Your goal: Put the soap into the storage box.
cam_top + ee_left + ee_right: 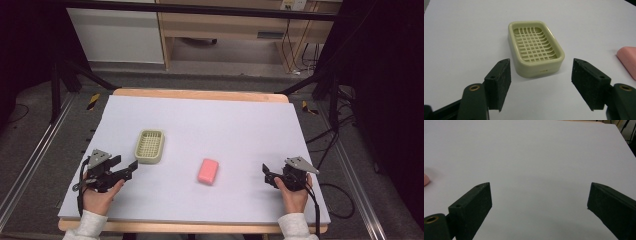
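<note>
Bench (250, 120): we see a pale sheet covering it, with a soap dish and a soap bar lying on top.
Soap dish (149, 146): we find this cream, grid-bottomed tray left of centre, empty, just ahead of the left hand-held gripper.
Soap bar (208, 171): pink, lying flat to the right of the dish and apart from it.
Left hand-held gripper (134, 165): jaws spread wide, holding nothing, aimed at the dish's near end.
Right hand-held gripper (266, 175): jaws spread wide, holding nothing, off to the right of the soap.
Risk, as we judge it: the smooth bar could slip from the pads if pinched off-centre; the light dish could slide or tip if a jaw nudges its rim.
</note>
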A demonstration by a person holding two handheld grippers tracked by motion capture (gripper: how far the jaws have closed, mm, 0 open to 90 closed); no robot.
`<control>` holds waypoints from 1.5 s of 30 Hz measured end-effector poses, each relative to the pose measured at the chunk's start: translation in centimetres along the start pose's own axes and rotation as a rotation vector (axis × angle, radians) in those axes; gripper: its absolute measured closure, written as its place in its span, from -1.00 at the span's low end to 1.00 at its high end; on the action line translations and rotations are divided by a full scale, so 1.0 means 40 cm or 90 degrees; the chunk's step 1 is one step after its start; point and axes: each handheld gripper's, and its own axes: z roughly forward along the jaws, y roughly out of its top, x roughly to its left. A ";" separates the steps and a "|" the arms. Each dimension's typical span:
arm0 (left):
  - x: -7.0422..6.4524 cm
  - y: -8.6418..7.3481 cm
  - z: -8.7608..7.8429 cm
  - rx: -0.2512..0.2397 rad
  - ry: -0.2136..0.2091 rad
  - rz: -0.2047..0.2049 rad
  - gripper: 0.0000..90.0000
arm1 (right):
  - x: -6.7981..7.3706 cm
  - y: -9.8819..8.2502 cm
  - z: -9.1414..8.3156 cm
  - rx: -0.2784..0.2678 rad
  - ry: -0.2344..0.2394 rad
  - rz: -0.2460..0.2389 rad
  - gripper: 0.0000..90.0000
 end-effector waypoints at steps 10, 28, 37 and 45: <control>-0.046 0.074 0.010 -0.016 -0.022 0.034 -0.28 | 0.007 0.003 0.002 -0.006 0.000 0.003 -0.85; -0.159 0.148 0.066 -0.013 -0.073 0.062 -0.36 | 0.002 0.003 0.008 -0.005 -0.003 -0.004 -0.84; -0.209 0.161 0.094 -0.003 -0.093 0.077 -0.38 | -0.001 0.003 0.009 -0.003 -0.003 -0.003 -0.84; -0.240 0.166 0.112 0.007 -0.102 0.087 -0.39 | -0.001 0.003 0.010 0.002 -0.002 -0.006 -0.84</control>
